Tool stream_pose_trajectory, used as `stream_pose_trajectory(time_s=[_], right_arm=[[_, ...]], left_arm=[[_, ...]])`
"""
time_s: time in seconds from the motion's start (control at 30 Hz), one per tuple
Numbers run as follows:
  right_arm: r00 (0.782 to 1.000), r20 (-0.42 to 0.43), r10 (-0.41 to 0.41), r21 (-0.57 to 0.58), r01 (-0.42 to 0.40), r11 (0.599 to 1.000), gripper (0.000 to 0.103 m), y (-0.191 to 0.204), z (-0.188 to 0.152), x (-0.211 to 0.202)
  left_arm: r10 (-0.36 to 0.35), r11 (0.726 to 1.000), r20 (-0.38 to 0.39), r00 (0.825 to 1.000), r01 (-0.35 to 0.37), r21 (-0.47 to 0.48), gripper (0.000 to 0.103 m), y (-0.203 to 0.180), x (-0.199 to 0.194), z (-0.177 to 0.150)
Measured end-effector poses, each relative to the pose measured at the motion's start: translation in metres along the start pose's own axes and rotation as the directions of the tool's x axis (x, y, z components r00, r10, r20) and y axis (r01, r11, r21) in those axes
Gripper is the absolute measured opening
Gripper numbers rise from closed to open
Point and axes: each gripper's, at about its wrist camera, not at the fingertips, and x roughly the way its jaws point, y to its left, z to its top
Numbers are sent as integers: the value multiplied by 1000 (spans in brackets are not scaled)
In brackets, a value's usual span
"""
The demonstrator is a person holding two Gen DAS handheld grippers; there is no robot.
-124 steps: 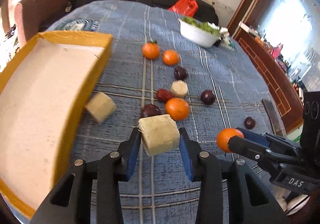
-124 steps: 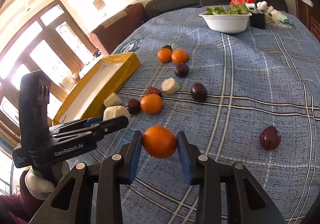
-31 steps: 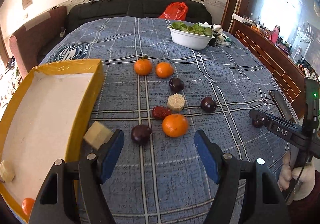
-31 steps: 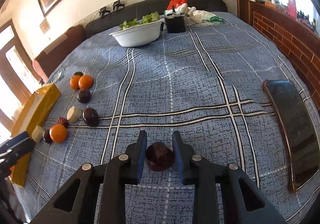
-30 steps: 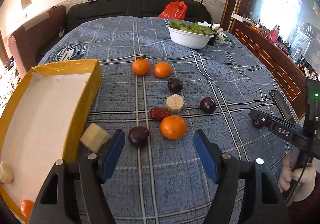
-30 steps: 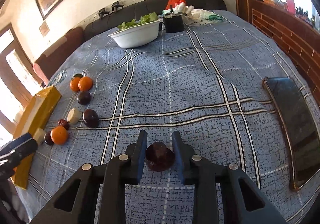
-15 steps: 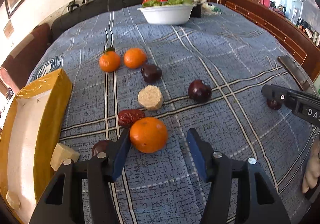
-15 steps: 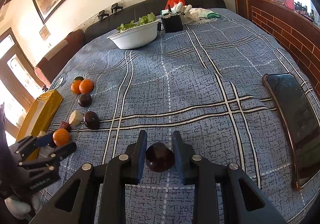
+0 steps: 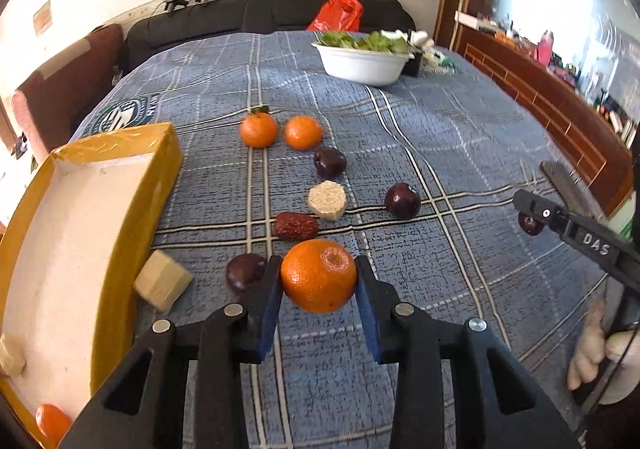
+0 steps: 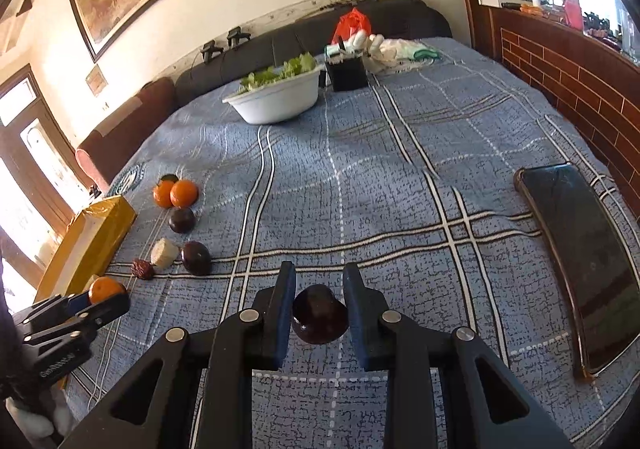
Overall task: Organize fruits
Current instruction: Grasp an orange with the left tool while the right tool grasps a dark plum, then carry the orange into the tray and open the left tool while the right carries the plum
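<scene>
My left gripper point(image 9: 319, 283) is shut on an orange point(image 9: 319, 276) just above the blue plaid cloth. My right gripper point(image 10: 319, 315) is shut on a dark plum point(image 10: 319, 313) at the cloth's right side; it also shows in the left wrist view point(image 9: 530, 223). The yellow box point(image 9: 162, 153) lies at the left, holding an orange point(image 9: 51, 421) and a beige piece point(image 9: 10, 359). Loose on the cloth are two oranges point(image 9: 259, 129), plums point(image 9: 330, 162), a red date point(image 9: 295, 225), a round beige piece point(image 9: 327, 199) and a beige cube point(image 9: 162, 281).
A white bowl of greens point(image 9: 362, 63) stands at the far end of the table. A black phone point(image 10: 580, 261) lies near the right edge. A dark sofa point(image 9: 256, 19) runs behind the table, with a red bag point(image 9: 338, 15) on it.
My left gripper moved forward and closed on the nearest orange. My right gripper stayed shut on the plum and hardly moved.
</scene>
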Motion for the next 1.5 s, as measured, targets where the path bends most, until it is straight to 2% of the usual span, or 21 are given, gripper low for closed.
stream_pose_trajectory(time_s=[0.13, 0.23, 0.37, 0.5, 0.8, 1.03, 1.23, 1.5], right_arm=[[999, 16, 36, 11, -36, 999, 27, 0, 3, -6], [994, -2, 113, 59, -113, 992, 27, 0, 3, -12], [954, -37, 299, 160, -290, 944, 27, 6, 4, -19], [931, -40, 362, 168, -351, 921, 27, 22, 9, -31], [934, -61, 352, 51, -350, 935, 27, 79, 12, -52], [927, -102, 360, -53, -366, 929, 27, 130, 9, -56], [911, -152, 383, -140, -404, 904, 27, 181, 3, -52], [882, -241, 405, -221, -456, 862, 28, 247, -12, -28]], left_arm=[[-21, 997, 37, 999, 23, -70, 34, 20, -30, -6], [-14, 994, 72, 997, 22, -107, 34, 36, -52, -11], [-8, 987, 105, 994, 25, -157, 34, 56, -72, -19], [-6, 981, 127, 992, 31, -191, 34, 71, -85, -28], [9, 963, 179, 984, 39, -266, 34, 104, -114, -43], [48, 946, 211, 976, 24, -325, 34, 135, -134, -55], [110, 920, 215, 970, -18, -391, 34, 171, -145, -67], [176, 866, 193, 965, -59, -496, 35, 229, -149, -82]])
